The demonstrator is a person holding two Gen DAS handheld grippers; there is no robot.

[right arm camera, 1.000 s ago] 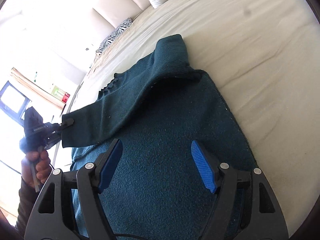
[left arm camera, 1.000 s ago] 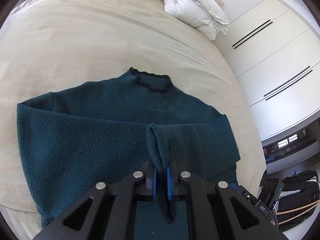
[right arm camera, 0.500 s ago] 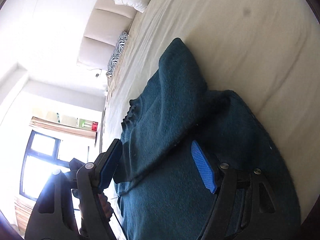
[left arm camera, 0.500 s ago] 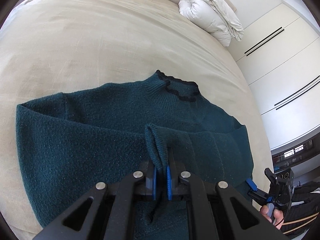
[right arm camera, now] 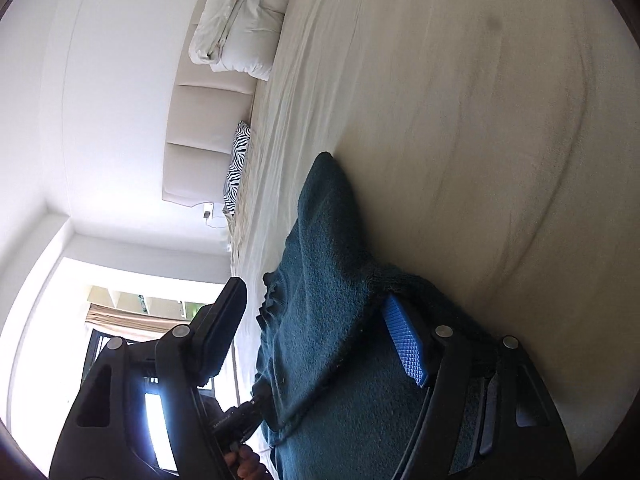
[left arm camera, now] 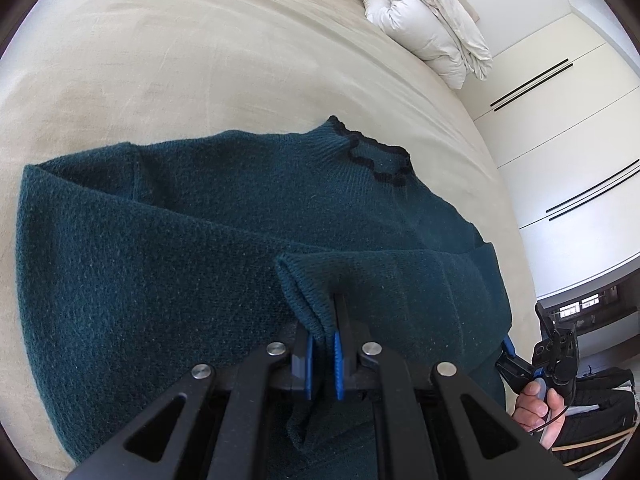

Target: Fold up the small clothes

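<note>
A big beige bed [left arm camera: 168,64] is seen, and a dark green sweater [left arm camera: 152,264] is spread flat on it, neck end toward the far side. One sleeve [left arm camera: 384,276] is being folded across the body. That looks like the step in hand: the sleeves are being tucked in before the body is folded.

The sleeve's cuff [left arm camera: 308,300] is pinched tight in the left gripper [left arm camera: 322,354]. The right gripper [right arm camera: 320,340] is held wide open, low at the sweater's edge, and nothing is gripped by it.

Next, the cuff probably needs to be laid down flat on the body and let go. Then the side edge can be caught by the open tongs.

In the left view the whole sweater, its black-trimmed collar [left arm camera: 376,160] and a white duvet [left arm camera: 432,20] are shown. The open blue pad [right arm camera: 404,344] beside the sweater's edge is shown clearly only in the right view.
</note>
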